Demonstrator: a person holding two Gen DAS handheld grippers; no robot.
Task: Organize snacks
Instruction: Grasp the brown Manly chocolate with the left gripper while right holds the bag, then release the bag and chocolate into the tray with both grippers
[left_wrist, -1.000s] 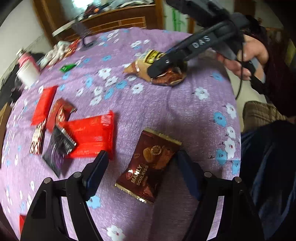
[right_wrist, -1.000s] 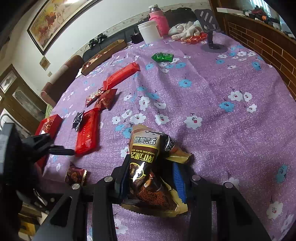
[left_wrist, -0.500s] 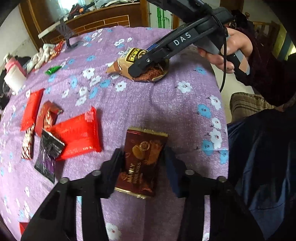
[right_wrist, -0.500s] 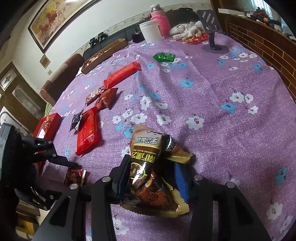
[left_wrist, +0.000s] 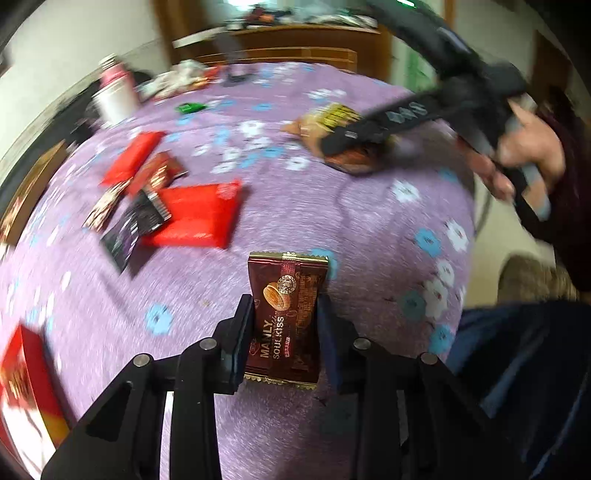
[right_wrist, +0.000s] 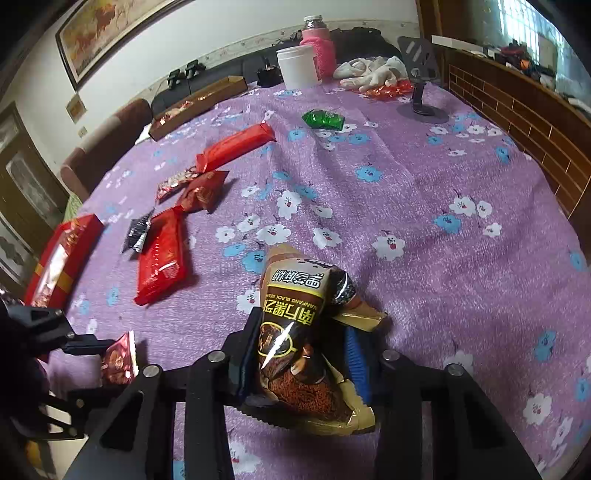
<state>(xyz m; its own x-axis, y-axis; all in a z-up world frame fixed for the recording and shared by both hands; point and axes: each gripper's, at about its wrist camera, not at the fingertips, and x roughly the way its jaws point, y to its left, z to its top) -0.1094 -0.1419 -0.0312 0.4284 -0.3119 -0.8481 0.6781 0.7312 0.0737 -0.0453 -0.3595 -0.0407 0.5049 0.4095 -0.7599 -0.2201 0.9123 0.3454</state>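
A brown "Manly Soulkiss" cookie packet (left_wrist: 286, 314) stands pinched between the fingers of my left gripper (left_wrist: 285, 301), whose jaws are closing and press its sides. The right wrist view shows the same packet (right_wrist: 118, 360) at the lower left, in the left gripper (right_wrist: 94, 343). A gold and black snack pouch (right_wrist: 291, 295) lies on the purple flowered tablecloth (right_wrist: 406, 184) between the fingers of my right gripper (right_wrist: 303, 326). Its jaws are closing and both pads touch the pouch. In the left wrist view a hand holds the right gripper (left_wrist: 343, 138) over that pouch (left_wrist: 332, 114).
Left of the middle lie a flat red packet (right_wrist: 162, 254), a small black one (right_wrist: 138, 230), a dark red one (right_wrist: 201, 192) and a long red one (right_wrist: 232, 147). A red box (right_wrist: 62, 258) sits at the left edge. A green packet (right_wrist: 323, 119), white jar (right_wrist: 297, 66), pink bottle (right_wrist: 317, 48) and phone stand (right_wrist: 421, 107) are at the back.
My left gripper's jaws went from wide apart to pressed on the brown packet, and the wrist rolled so the packet stands straight between them. The right gripper stayed around its pouch.
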